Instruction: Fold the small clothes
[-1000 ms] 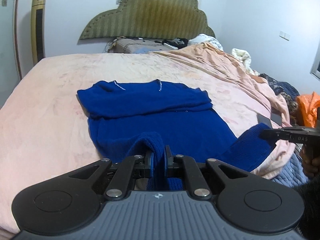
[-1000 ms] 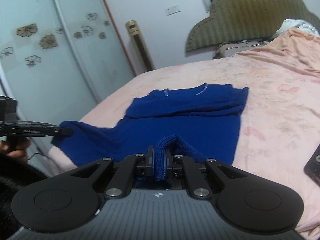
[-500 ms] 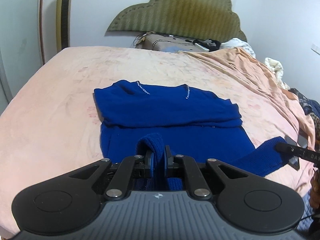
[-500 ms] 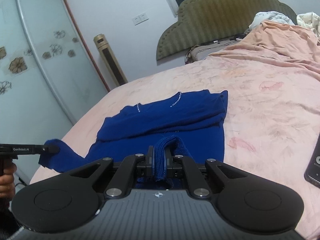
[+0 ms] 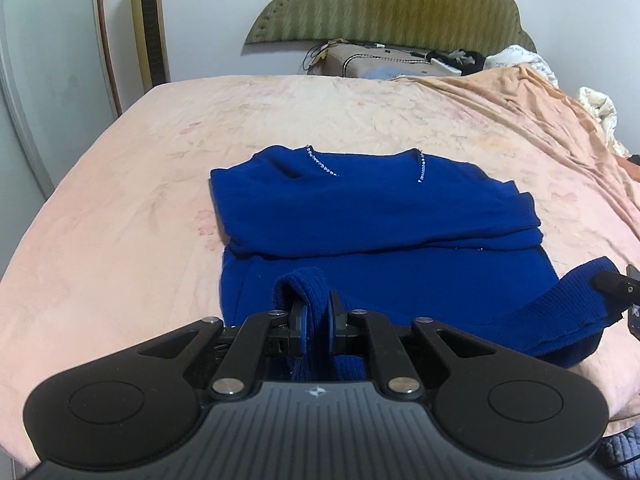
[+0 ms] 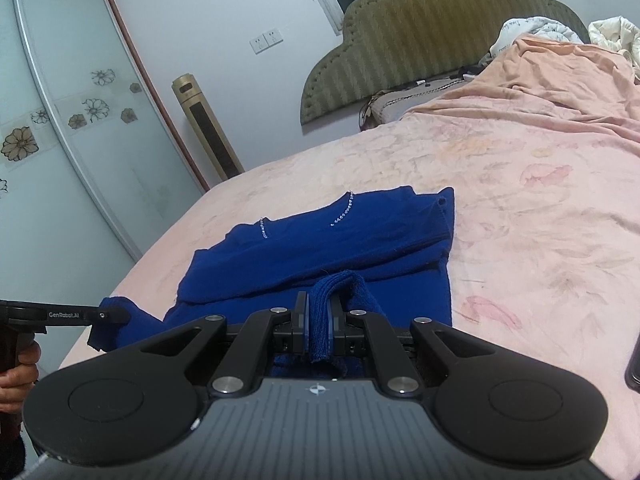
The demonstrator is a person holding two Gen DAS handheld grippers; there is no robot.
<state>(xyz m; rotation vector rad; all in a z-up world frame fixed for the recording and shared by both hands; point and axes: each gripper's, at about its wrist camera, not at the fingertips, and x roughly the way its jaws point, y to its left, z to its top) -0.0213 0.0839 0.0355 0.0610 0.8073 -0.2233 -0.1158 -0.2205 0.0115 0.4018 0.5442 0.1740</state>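
Observation:
A blue knit sweater (image 5: 372, 216) lies on the pink bed, sleeves folded across its chest; it also shows in the right wrist view (image 6: 320, 248). My left gripper (image 5: 316, 320) is shut on the sweater's bottom hem at the left corner. My right gripper (image 6: 318, 328) is shut on the hem at the right corner. Both hold the hem lifted a little above the bed, over the sweater's lower part. The right gripper's tip shows at the right edge of the left wrist view (image 5: 612, 286), and the left one at the left of the right wrist view (image 6: 100, 314).
The pink sheet (image 5: 120, 200) covers the bed up to a green headboard (image 5: 392, 4). A crumpled orange blanket (image 6: 560, 92) lies at the far right. A dark phone (image 6: 634, 360) lies on the bed by my right gripper. A wardrobe (image 6: 60, 140) and tower fan (image 6: 204, 128) stand left.
Both grippers have carried the hem forward over the sweater toward the collar. The sweater looks nearer and larger in both views.

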